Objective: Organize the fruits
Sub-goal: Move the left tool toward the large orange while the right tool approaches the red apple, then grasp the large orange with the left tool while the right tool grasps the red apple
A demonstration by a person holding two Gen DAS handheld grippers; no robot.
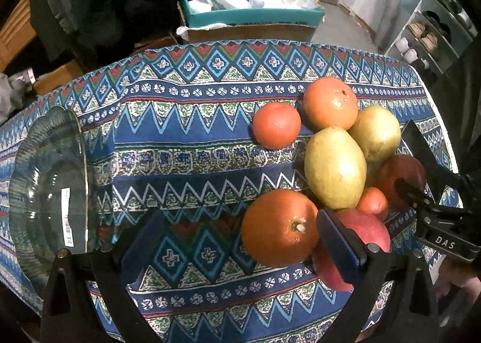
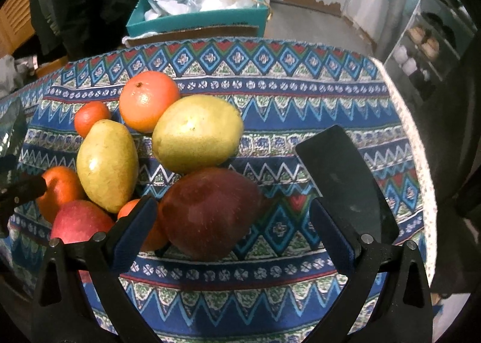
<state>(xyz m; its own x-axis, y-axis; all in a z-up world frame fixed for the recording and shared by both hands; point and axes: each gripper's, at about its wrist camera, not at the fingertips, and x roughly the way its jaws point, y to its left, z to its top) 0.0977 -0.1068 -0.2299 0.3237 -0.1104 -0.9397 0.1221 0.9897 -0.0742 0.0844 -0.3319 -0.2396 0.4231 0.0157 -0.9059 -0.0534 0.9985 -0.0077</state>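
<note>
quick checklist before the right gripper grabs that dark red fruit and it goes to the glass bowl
1. Right gripper open: ok, jaws spread wide.
2. Dark red fruit between the jaws: ok, off-centre, nearer one jaw.
3. Neighbours clear: not ok, a yellow-green fruit touches it behind.
4. Left gripper out of the way: ok, open over the large orange.
5. Glass bowl free: ok.
6. Grip firmness: cannot tell.

The right gripper [image 2: 233,216] stands wide open at the bottom of the frame, a dark red pear [image 2: 210,212] between its fingers. Two yellow pears [image 2: 106,167] and oranges [image 2: 148,100] crowd the patterned tablecloth [image 2: 300,108] at left.
</note>
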